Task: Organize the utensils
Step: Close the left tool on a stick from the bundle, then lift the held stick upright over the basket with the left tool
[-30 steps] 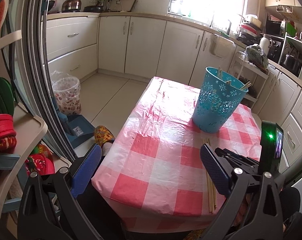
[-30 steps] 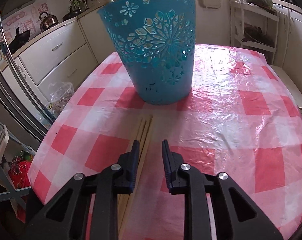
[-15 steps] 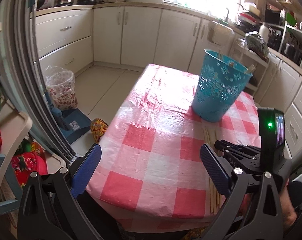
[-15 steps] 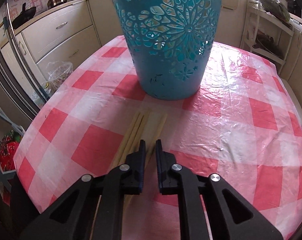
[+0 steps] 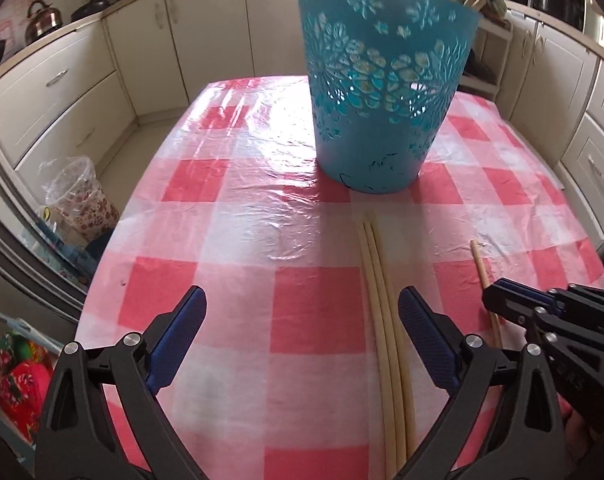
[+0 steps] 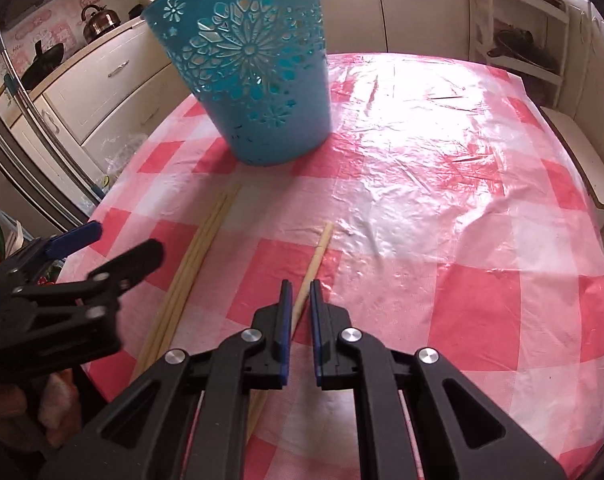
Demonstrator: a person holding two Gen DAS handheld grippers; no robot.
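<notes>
The right gripper (image 6: pixel 300 292) is closed on one chopstick (image 6: pixel 316 258), apart from the other chopsticks (image 5: pixel 382 304) before the blue basket (image 5: pixel 382 92). The left gripper (image 5: pixel 302 312) stands wide open, holding nothing.

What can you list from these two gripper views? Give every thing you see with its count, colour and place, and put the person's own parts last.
Basket: one, turquoise, cut-out flowers, upright on table's far half.
Tablecloth: one, red-and-white check under clear plastic.
Chopsticks on table: a pale bundle, exact count unclear, lying before basket.
Single chopstick: one, pale, apart from bundle, held.
Kettle: one, metallic, on far counter.
Cabinets: cream, along walls.
Left gripper: black, blue pads, open, beside the bundle.
Right gripper: black, shut on single chopstick.
</notes>
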